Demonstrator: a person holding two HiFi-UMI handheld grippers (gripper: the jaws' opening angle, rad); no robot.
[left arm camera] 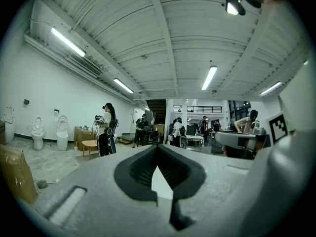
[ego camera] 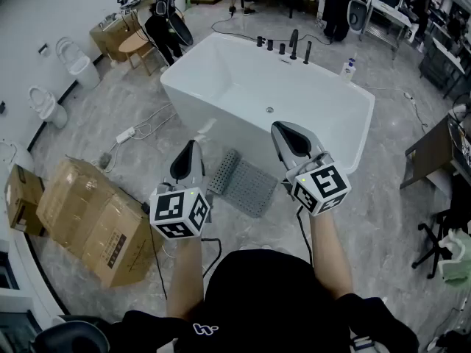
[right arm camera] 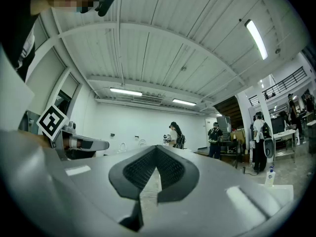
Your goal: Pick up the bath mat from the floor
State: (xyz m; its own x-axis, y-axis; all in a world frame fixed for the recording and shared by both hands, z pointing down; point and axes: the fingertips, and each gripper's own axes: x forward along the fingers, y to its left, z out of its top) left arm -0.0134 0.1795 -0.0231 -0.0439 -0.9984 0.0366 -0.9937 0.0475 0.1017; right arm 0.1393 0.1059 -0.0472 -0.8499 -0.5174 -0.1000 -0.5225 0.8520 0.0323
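Note:
A grey perforated bath mat (ego camera: 243, 183) lies flat on the marble floor against the near side of the white bathtub (ego camera: 221, 79). My left gripper (ego camera: 188, 155) is held up in front of me, left of the mat, shut and empty. My right gripper (ego camera: 289, 140) is raised to the right of the mat, over the tub's near rim, also shut with nothing in it. In the left gripper view the jaws (left arm camera: 158, 146) meet at the tips and point level across the room. In the right gripper view the jaws (right arm camera: 156, 148) are likewise closed and point level; the mat is not in either gripper view.
Flattened cardboard boxes (ego camera: 88, 219) lie on the floor at my left. A white power strip with a cord (ego camera: 126, 134) lies left of the tub. A dark table (ego camera: 434, 153) and a chair base (ego camera: 438, 245) stand at the right. Toilets (ego camera: 73, 61) line the left wall; people stand at the far end.

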